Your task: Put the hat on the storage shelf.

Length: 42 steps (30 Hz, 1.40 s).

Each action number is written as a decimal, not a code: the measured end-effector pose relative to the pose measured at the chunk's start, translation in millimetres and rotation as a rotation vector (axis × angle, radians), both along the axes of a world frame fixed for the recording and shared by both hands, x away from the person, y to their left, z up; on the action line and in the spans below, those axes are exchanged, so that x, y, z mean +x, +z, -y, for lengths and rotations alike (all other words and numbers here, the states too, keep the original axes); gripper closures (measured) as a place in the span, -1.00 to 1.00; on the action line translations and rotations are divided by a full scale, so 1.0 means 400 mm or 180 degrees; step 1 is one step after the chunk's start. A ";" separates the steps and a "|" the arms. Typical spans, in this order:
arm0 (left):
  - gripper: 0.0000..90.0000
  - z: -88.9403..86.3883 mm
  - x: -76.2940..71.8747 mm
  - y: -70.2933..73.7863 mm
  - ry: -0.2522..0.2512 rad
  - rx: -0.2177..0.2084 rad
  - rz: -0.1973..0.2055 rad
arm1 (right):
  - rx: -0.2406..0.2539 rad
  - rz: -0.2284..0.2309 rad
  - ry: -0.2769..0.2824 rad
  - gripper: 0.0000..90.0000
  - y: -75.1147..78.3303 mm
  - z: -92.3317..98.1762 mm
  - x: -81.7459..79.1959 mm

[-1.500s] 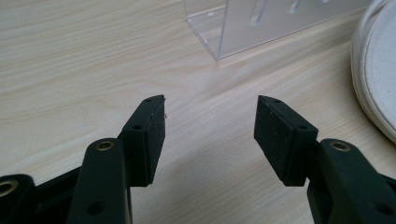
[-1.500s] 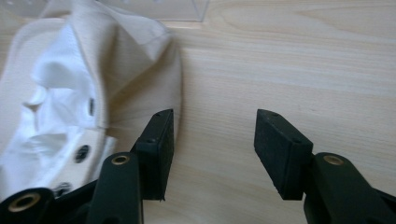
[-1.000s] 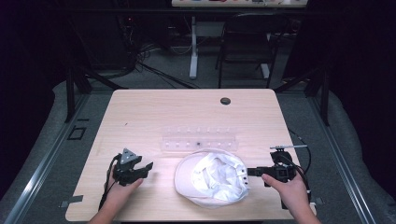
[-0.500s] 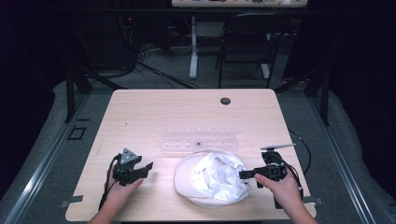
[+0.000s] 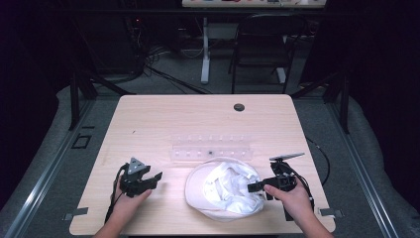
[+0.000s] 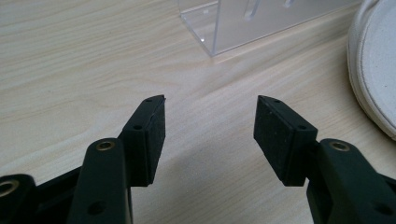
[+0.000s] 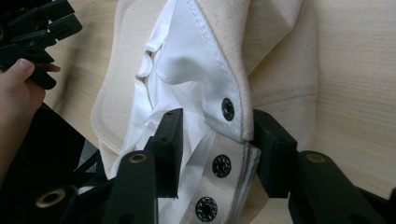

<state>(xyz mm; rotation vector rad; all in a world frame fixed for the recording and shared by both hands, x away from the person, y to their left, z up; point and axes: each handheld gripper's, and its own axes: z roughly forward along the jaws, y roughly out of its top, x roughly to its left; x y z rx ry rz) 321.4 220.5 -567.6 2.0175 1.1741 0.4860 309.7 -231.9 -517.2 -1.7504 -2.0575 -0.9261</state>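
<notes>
A cream-white cap lies upside down on the table's near side, its white lining showing. My right gripper is at the cap's right edge. In the right gripper view the right gripper is open, one jaw on each side of the cap's snap strap, with black snaps between them. The strap lies against the right-hand jaw. My left gripper rests left of the cap, open with nothing in it. In the left gripper view the left gripper hovers over bare wood, and the cap's brim is off to the right.
A clear plastic rack stands just behind the cap, also near the left gripper. The wooden table has a dark round grommet near its far edge. A black chair stands beyond the table.
My right gripper has moved left from the table's right side to the cap's edge, and its jaws now straddle the snap strap. The left gripper has stayed put.
</notes>
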 end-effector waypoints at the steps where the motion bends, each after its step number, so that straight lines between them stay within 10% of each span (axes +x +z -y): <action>1: -0.03 0.000 0.000 0.000 -0.0001 0.0000 0.0000 | 0.0000 0.0006 0.0011 0.32 0.001 0.000 0.000; 21: -0.03 0.000 0.000 0.000 0.0007 -0.0008 0.0003 | 0.0078 -0.0074 -0.0035 0.80 0.030 -0.002 0.007; 42: -0.02 -0.001 -0.001 0.001 0.0018 -0.0006 0.0022 | -0.0518 -0.0042 -0.0004 0.82 0.106 -0.030 0.016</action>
